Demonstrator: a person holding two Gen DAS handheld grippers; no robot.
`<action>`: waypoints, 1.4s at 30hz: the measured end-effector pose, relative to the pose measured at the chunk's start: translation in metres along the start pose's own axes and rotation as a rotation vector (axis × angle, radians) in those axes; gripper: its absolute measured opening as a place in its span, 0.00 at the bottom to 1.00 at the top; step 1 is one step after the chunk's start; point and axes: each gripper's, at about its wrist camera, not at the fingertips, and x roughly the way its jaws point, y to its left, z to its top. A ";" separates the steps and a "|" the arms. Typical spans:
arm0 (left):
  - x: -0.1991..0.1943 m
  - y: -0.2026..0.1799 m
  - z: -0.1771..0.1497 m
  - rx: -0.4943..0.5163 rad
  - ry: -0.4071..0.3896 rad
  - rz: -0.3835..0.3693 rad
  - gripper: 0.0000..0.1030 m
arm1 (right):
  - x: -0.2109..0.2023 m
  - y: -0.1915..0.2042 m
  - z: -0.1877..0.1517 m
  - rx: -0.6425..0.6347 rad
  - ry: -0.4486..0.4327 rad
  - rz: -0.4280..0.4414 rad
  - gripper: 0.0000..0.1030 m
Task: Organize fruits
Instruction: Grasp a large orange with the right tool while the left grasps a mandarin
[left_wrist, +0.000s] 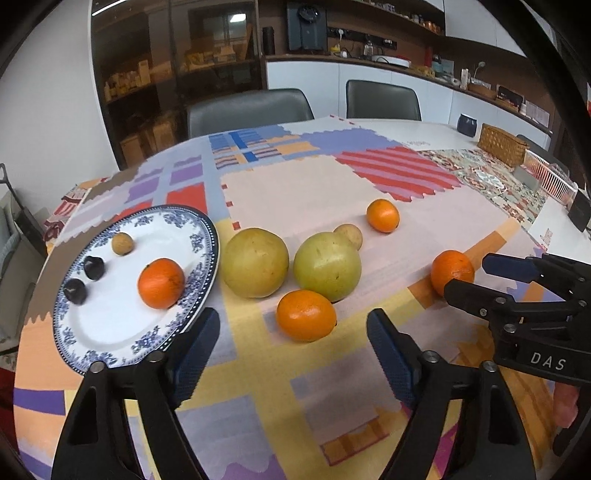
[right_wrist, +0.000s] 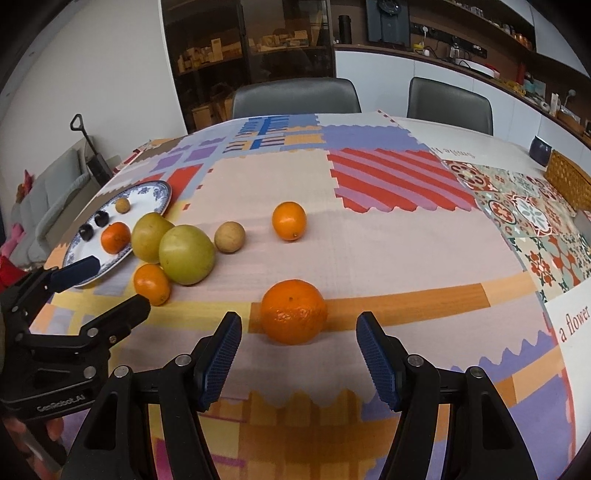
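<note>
Both claws sit closest to me, jaws spread wide and holding nothing. Ahead of my right claw (right_wrist: 297, 360) an orange (right_wrist: 293, 312) rests on the counter (right_wrist: 424, 258), just beyond the gap between the blue pads and touched by neither. My left claw (left_wrist: 291, 354) hovers low near the counter's near edge, with a second orange (left_wrist: 306, 320) just past its open jaws, also untouched.

Behind that orange two large yellow-green fruits (left_wrist: 255, 262) (left_wrist: 327, 266) lie side by side, close together; I cannot tell whether they touch. A small tan fruit (left_wrist: 349, 234) sits just behind the right-hand one, and a third orange (left_wrist: 383, 215) lies farther back, apart from the group, toward the middle of the counter.

Toward the counter's left edge is a blue-patterned plate (left_wrist: 155, 341). On it I see an orange (left_wrist: 161, 283) near the rim closest to the big fruits, two dark small fruits (left_wrist: 75, 291) (left_wrist: 93, 267) side by side on the left, and a small tan fruit (left_wrist: 122, 243) toward the back.

A wicker basket (left_wrist: 502, 144) stands at the far right edge.
</note>
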 end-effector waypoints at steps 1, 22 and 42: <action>0.002 0.000 0.000 -0.001 0.007 -0.002 0.72 | 0.002 0.000 0.000 0.002 0.002 0.000 0.63; 0.020 -0.002 0.005 -0.025 0.075 -0.047 0.37 | 0.020 0.002 0.003 -0.009 0.042 0.023 0.42; -0.049 0.009 0.005 -0.110 -0.027 -0.015 0.37 | -0.029 0.024 0.011 -0.053 -0.049 0.087 0.41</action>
